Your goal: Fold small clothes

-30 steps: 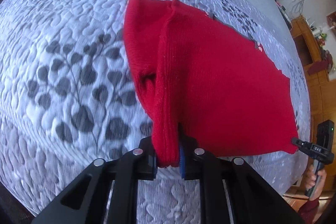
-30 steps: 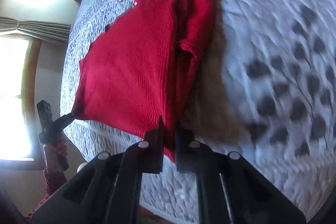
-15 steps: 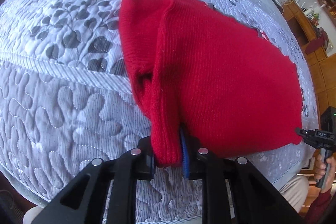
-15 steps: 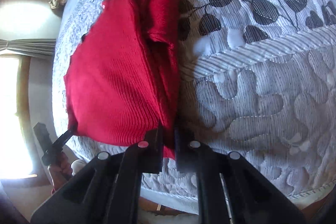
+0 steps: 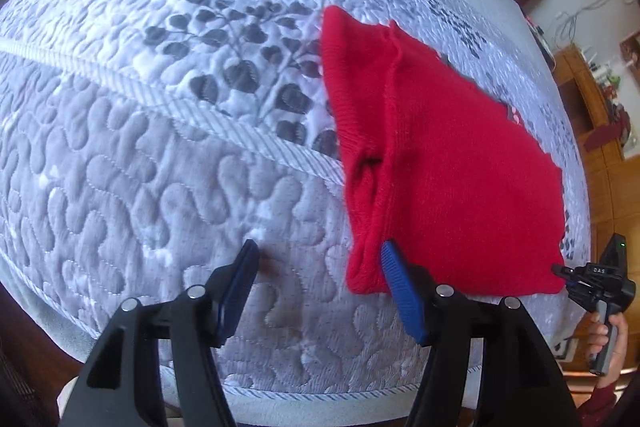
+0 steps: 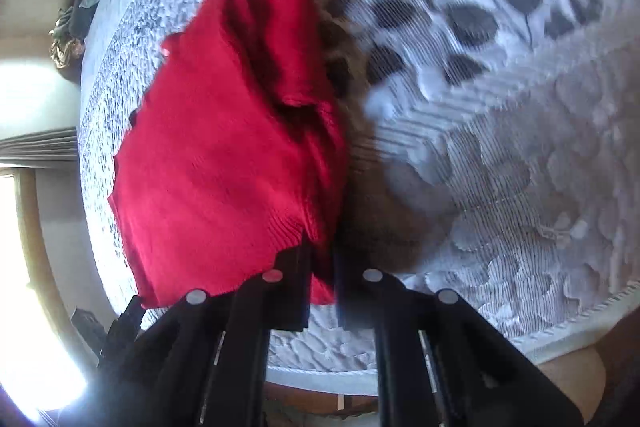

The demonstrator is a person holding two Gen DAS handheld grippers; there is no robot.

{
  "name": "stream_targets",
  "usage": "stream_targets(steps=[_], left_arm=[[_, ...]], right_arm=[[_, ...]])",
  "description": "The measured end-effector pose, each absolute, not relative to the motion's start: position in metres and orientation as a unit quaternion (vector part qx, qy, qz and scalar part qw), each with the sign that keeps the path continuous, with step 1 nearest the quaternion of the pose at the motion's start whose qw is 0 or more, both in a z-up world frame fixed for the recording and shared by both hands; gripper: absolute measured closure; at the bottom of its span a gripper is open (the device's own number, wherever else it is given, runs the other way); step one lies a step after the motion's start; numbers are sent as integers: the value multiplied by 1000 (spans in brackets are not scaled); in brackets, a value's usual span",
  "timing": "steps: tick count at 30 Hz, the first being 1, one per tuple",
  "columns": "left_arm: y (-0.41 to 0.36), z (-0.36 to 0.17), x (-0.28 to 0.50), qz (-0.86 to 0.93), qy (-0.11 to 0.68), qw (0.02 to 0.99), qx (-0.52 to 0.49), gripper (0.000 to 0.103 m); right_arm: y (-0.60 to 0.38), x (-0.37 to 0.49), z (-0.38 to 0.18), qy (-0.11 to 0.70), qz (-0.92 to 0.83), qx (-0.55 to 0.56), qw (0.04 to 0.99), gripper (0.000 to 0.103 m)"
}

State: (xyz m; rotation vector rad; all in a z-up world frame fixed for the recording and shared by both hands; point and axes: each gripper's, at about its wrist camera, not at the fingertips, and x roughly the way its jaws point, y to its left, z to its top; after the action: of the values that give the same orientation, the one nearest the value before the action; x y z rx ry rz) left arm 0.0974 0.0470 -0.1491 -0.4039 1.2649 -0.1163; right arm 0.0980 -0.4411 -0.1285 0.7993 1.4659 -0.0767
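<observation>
A red knit garment (image 5: 440,167), folded over, lies on the grey-white quilted bedspread (image 5: 160,155) near the bed's front edge. My left gripper (image 5: 318,247) has its jaws opening wide; the garment's near corner rests loose against the right blue pad (image 5: 400,287), and the left pad is well clear of it. In the left wrist view my right gripper (image 5: 560,271) pinches the garment's other near corner. In the right wrist view the right gripper (image 6: 322,251) is shut on the red garment (image 6: 220,167), which is slightly lifted at that corner.
The bed's piped front edge (image 5: 320,393) runs just under both grippers. A hand (image 5: 612,331) holds the right gripper's handle beyond the bed's corner. Wooden furniture (image 5: 600,155) stands at the right, and a bright window (image 6: 16,227) with a curtain at the left.
My left gripper has let go of the garment's corner and spread its jaws. Both grippers have drawn the garment toward the bed's front edge. The right gripper has rolled and stays shut on the cloth.
</observation>
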Motion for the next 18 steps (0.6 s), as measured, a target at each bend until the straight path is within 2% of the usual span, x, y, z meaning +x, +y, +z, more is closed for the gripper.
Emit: stream_targets(steps=[7, 13, 18], left_arm=[[59, -146, 97, -59, 587, 782, -200, 38], [68, -141, 89, -71, 582, 782, -211, 38], [84, -138, 88, -60, 576, 783, -226, 37]], right_arm=[[-352, 156, -59, 651, -14, 224, 725, 95], [-251, 193, -47, 661, 19, 107, 742, 95], [-171, 194, -51, 653, 92, 63, 749, 95]])
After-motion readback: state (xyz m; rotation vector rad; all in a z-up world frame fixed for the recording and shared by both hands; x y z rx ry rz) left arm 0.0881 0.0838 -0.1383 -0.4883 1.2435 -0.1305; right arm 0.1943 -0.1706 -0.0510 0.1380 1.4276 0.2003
